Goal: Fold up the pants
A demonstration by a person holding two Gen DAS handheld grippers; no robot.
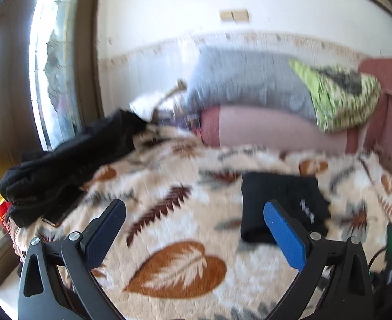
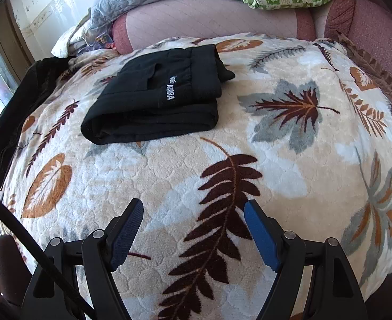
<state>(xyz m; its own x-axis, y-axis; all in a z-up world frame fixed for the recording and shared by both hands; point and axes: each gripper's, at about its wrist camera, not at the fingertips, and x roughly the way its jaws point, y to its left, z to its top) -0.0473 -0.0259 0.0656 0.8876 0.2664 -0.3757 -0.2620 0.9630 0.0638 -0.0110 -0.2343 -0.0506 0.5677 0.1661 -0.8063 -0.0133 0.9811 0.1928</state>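
Both grippers, left gripper [image 1: 194,222] and right gripper [image 2: 193,225], gape empty over the leaf-print blanket [image 2: 289,160]; folded black pants [image 2: 158,98] look finished, so fetching the dark garment [image 1: 62,170] at the blanket's left edge seems next.

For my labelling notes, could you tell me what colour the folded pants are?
Black, with small white lettering; the folded pants show best in the right wrist view.
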